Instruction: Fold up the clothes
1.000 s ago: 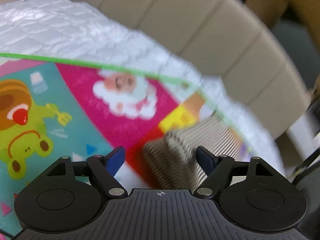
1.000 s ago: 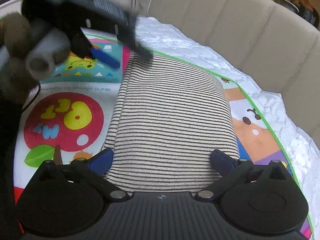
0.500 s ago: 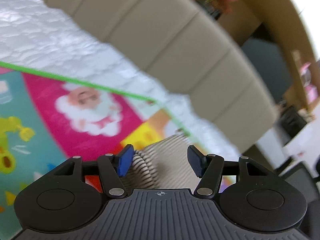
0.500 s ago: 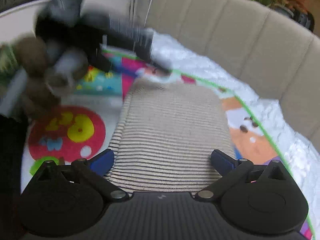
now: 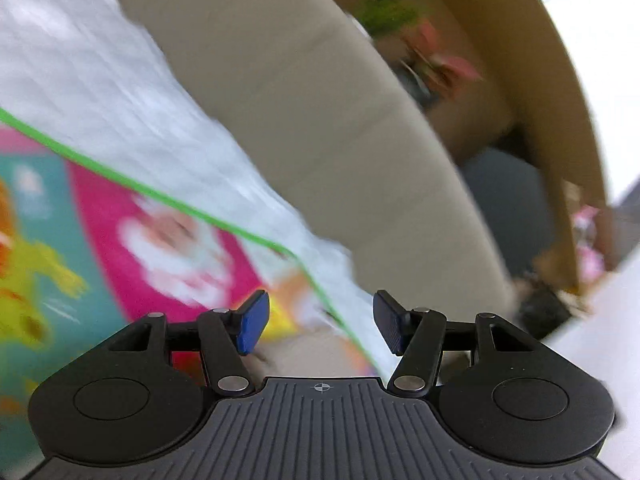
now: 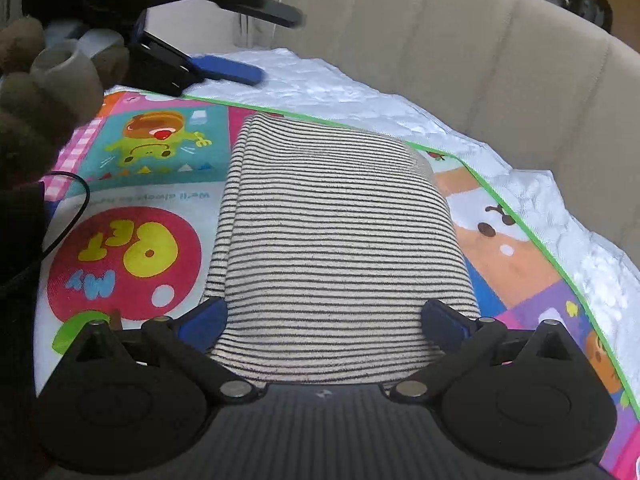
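A folded cream garment with thin black stripes [image 6: 336,240] lies flat on the colourful cartoon play mat [image 6: 136,248]. My right gripper [image 6: 326,320] is open, its blue fingers either side of the garment's near edge, holding nothing. My left gripper [image 5: 318,322] is open and empty, lifted above the mat's far corner; a blurred bit of the garment [image 5: 312,350] shows low between its fingers. In the right wrist view the left gripper [image 6: 256,44] hangs in the air above the mat's far left, held by a gloved hand [image 6: 44,92].
A white quilted cover [image 6: 532,196] lies under the mat. A beige padded sofa back [image 6: 460,60] curves behind it. Potted plants [image 5: 424,48] stand behind the sofa. A black cable [image 6: 60,220] loops at the left edge.
My left gripper has let go of the garment's far edge, opened wider and risen up and away from it. The garment now lies flat. My right gripper has stayed open at the near edge.
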Motion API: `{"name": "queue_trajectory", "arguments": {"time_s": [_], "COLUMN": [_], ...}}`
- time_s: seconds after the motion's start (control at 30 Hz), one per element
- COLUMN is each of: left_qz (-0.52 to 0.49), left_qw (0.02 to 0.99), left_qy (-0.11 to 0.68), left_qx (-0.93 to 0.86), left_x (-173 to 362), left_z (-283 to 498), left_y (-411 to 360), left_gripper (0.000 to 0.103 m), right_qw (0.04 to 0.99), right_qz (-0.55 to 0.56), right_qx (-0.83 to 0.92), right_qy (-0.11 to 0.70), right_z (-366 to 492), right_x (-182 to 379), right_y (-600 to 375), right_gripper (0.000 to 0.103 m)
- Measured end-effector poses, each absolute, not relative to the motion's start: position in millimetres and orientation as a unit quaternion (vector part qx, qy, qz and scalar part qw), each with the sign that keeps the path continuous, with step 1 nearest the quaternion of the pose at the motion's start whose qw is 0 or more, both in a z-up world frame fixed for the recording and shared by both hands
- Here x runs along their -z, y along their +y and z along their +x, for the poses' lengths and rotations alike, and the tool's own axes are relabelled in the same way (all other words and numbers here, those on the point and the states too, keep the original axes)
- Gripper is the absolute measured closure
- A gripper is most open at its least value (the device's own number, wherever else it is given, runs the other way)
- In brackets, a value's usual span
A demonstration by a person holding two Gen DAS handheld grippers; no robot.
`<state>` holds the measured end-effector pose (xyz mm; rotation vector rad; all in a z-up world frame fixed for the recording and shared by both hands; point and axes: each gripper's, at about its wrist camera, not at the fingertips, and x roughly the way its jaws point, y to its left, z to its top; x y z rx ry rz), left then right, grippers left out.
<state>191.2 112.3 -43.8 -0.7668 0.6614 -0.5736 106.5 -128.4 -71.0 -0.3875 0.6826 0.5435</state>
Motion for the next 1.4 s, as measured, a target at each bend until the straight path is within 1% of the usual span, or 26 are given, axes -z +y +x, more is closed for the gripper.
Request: {"name": "queue_trajectory", "arguments": {"time_s": [0.03, 0.13, 0.23, 0.37, 0.43, 0.5, 0.57, 0.63, 0.77, 0.93, 1.2, 1.3, 1.37, 1.4], "left_qz": [-0.364, -0.291, -0.257, -0.259, -0.254, -0.248, -0.242, -0.247, -0.253, -0.258, -0.249, -0.235, -0.230, -0.229], "left_qw": [0.829, 0.845, 0.854, 0.853, 0.853, 0.855, 0.857, 0.855, 0.853, 0.850, 0.854, 0.859, 0.861, 0.861], "left_qy": [0.310, 0.353, 0.366, 0.368, 0.370, 0.370, 0.371, 0.372, 0.373, 0.374, 0.374, 0.371, 0.371, 0.370], "left_qx": [0.290, 0.277, 0.266, 0.266, 0.267, 0.266, 0.263, 0.263, 0.264, 0.268, 0.264, 0.263, 0.263, 0.263], "left_x": [43, 57, 65, 68, 69, 69, 69, 70, 70, 70, 74, 74, 73, 74], "left_z": [192, 202, 203, 202, 202, 198, 198, 199, 199, 200, 202, 202, 201, 201], "left_y": [109, 82, 77, 80, 80, 79, 79, 80, 82, 82, 79, 76, 75, 75], "left_gripper": [0.041, 0.042, 0.043, 0.043, 0.043, 0.043, 0.043, 0.043, 0.043, 0.043, 0.043, 0.043, 0.042, 0.042], "right_qw": [0.888, 0.888, 0.891, 0.895, 0.887, 0.890, 0.887, 0.885, 0.896, 0.884, 0.887, 0.885, 0.892, 0.900], "right_qz": [-0.189, -0.199, -0.194, -0.185, -0.181, -0.166, -0.187, -0.172, -0.098, -0.067, -0.071, -0.067, -0.039, -0.042], "right_qx": [-0.261, -0.264, -0.274, -0.262, -0.251, -0.249, -0.250, -0.257, -0.250, -0.230, -0.231, -0.239, -0.253, -0.242], "right_qy": [0.327, 0.320, 0.304, 0.309, 0.344, 0.344, 0.340, 0.347, 0.354, 0.402, 0.395, 0.394, 0.373, 0.360], "right_z": [106, 102, 98, 100, 107, 104, 101, 104, 107, 114, 110, 113, 117, 125], "right_x": [71, 67, 51, 45, 64, 74, 69, 58, 38, 61, 67, 54, 31, 22], "right_y": [-128, -126, -125, -125, -126, -126, -119, -123, -148, -158, -152, -154, -163, -165], "right_gripper": [0.000, 0.000, 0.000, 0.000, 0.000, 0.000, 0.000, 0.000, 0.000, 0.000, 0.000, 0.000, 0.000, 0.000]}}
